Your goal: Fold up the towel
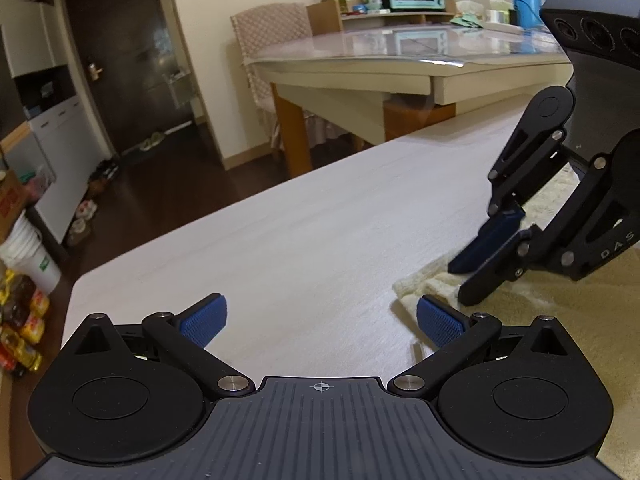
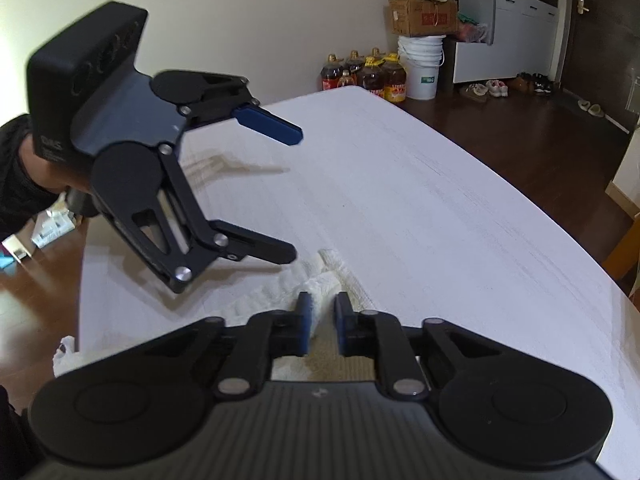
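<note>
Each wrist camera sat close above the white table [image 1: 304, 216], angled downward along its own fingers, both sharing the towel [image 2: 320, 280] corner.

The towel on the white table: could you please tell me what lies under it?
The towel lies directly on the white table, a bunched corner pinched in the right gripper. Whatever is beneath the cloth is covered.
</note>
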{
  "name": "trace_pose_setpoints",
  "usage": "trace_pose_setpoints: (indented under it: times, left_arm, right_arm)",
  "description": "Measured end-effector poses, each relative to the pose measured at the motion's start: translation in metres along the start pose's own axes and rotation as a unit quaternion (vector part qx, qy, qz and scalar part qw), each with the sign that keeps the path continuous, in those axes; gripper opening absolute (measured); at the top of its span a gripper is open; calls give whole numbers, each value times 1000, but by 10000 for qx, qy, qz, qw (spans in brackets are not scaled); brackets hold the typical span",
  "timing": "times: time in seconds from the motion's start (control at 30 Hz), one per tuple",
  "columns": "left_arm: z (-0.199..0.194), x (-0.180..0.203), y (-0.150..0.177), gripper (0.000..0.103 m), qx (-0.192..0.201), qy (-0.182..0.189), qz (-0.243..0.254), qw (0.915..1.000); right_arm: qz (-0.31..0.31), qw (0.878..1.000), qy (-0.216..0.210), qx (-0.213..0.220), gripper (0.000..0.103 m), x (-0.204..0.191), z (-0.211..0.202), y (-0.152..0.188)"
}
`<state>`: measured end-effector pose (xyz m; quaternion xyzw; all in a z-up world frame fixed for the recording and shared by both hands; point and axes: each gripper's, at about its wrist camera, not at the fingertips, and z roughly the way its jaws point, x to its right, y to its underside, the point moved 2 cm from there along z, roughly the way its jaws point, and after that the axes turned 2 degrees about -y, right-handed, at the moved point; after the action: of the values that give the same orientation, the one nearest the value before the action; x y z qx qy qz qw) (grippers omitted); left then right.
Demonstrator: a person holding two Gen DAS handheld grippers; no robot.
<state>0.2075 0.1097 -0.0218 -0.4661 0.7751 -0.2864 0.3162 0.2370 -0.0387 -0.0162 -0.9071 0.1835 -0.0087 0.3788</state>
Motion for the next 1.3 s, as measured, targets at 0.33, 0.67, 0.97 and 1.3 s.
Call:
trace_pose_setpoints:
  times: [0.33,0.67,0.97,1.3]
  left_arm:
    - [13,20,-11,103,-42,223,489,9985]
    - [16,34,-12,103,-230,102,606,9978]
    - [-16,45,-14,103,-11,967,825,9919]
    - [-6,39,-11,75,-371,1665,331,9848]
  right_arm:
    - [-167,9945,375,967,10,-52,-103,40]
    - [516,9950,605,610,10,-120,-182,144]
    - [1027,9915,759,263,25,-113,-186,181]
    - [1321,9831,951,833,43,-84,-191,175]
